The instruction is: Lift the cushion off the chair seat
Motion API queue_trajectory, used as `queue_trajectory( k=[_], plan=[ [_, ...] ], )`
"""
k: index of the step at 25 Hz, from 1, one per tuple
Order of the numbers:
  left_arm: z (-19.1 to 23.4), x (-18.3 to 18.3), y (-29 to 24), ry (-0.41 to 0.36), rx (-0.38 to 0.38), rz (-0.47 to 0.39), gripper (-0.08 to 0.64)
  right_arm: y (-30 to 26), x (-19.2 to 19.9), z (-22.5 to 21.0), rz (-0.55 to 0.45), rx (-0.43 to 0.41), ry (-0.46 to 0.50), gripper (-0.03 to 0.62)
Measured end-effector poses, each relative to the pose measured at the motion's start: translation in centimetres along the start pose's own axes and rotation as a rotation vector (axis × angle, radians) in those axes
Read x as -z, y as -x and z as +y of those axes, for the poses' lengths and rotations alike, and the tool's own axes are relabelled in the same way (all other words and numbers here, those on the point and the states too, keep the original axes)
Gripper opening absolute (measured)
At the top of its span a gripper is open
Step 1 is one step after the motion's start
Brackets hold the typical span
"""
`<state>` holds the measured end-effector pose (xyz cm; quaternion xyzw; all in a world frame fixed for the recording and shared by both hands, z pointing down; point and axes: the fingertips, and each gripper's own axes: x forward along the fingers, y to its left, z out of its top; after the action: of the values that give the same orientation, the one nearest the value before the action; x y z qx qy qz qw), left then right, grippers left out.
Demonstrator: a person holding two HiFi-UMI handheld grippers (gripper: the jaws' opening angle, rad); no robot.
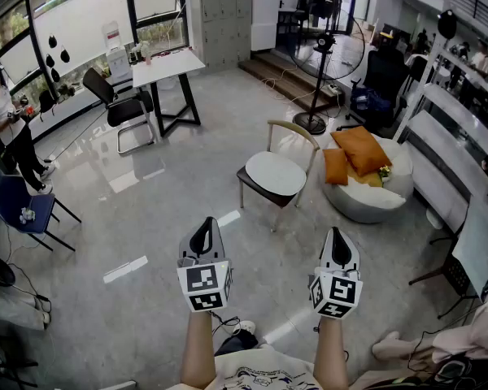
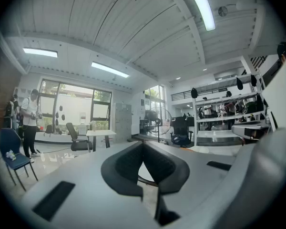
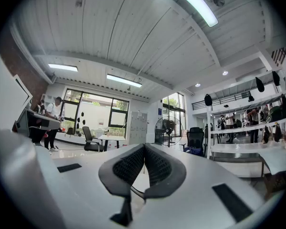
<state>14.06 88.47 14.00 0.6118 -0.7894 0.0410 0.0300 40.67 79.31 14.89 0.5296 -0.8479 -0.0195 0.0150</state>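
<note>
A round white cushion [image 1: 275, 171] lies on the seat of a wooden chair [image 1: 294, 129] in the middle of the head view. Both grippers hang side by side well short of it, over the grey floor, pointing roughly level toward the chair. My left gripper [image 1: 202, 237] is shut with nothing between its pads. My right gripper [image 1: 339, 249] is also shut and empty. In the left gripper view the dark pads of the left gripper [image 2: 143, 149] meet, and in the right gripper view those of the right gripper [image 3: 144, 150] meet too. They hide most of the chair.
Right of the chair sits a white pouf [image 1: 374, 197] holding orange cushions [image 1: 360, 149]. A standing fan [image 1: 321, 55] rises behind it. A white table [image 1: 167, 67], a black office chair [image 1: 122, 104], a blue chair [image 1: 20, 205] and a person [image 1: 8, 128] stand at left; shelving [image 1: 447, 161] lines the right.
</note>
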Motion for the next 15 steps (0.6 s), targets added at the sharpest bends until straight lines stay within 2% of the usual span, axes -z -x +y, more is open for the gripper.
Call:
queue_trajectory(
  k=[15],
  plan=[
    [2.9,1.1,-4.4,0.005,-0.007,0.016,0.014,-4.2,0.9,1.2,0.001,0.024,-0.017,0.014]
  ],
)
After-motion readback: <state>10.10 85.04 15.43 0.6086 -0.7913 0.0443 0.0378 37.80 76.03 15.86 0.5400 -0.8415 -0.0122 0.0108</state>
